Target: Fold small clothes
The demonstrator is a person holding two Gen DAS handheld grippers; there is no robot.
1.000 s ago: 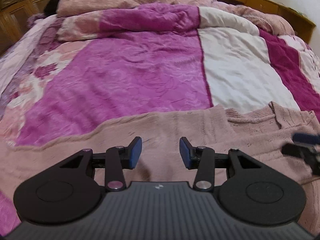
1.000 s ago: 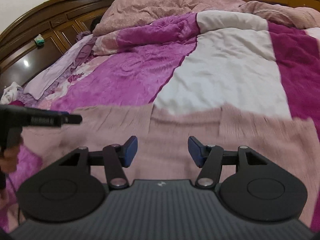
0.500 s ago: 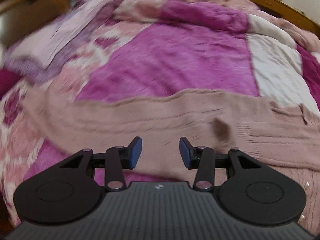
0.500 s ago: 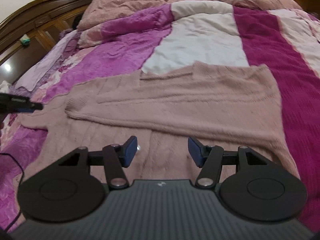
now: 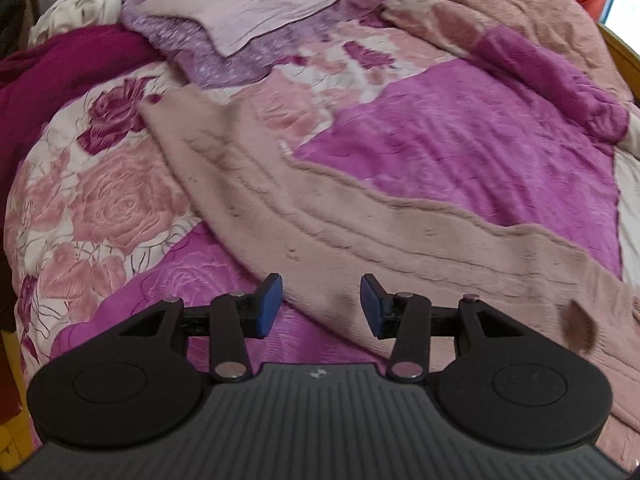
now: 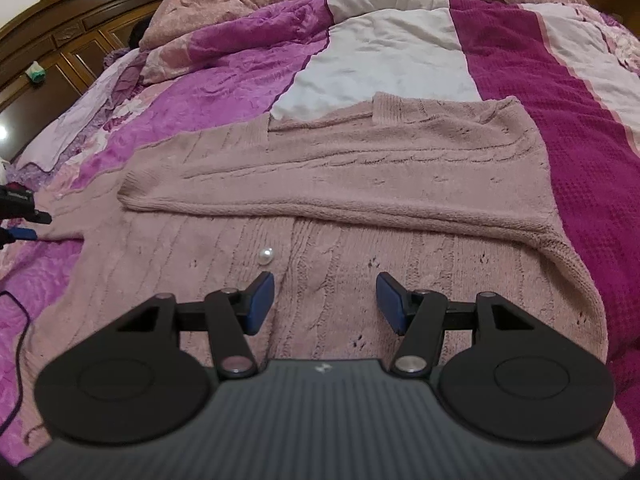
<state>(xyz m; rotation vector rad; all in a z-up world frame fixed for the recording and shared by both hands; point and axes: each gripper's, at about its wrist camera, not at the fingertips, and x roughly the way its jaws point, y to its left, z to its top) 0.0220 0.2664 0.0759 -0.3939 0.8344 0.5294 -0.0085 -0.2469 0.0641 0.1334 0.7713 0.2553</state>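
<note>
On the bedspread [image 6: 400, 52] lies the pink knit cardigan [image 6: 340, 248], its right sleeve [image 6: 360, 184] already folded flat across the body, left sleeve [image 5: 304, 208] stretched out sideways. Since half a second ago the left view has swung along that sleeve toward its cuff; right view barely shifts. Left gripper [image 5: 318, 306] hangs over the sleeve's near edge, jaws apart, empty. Right gripper [image 6: 325, 303] hovers over the body by a pearl button [image 6: 266, 257], also spread, empty. Likely next: pinch left sleeve, fold inward.
</note>
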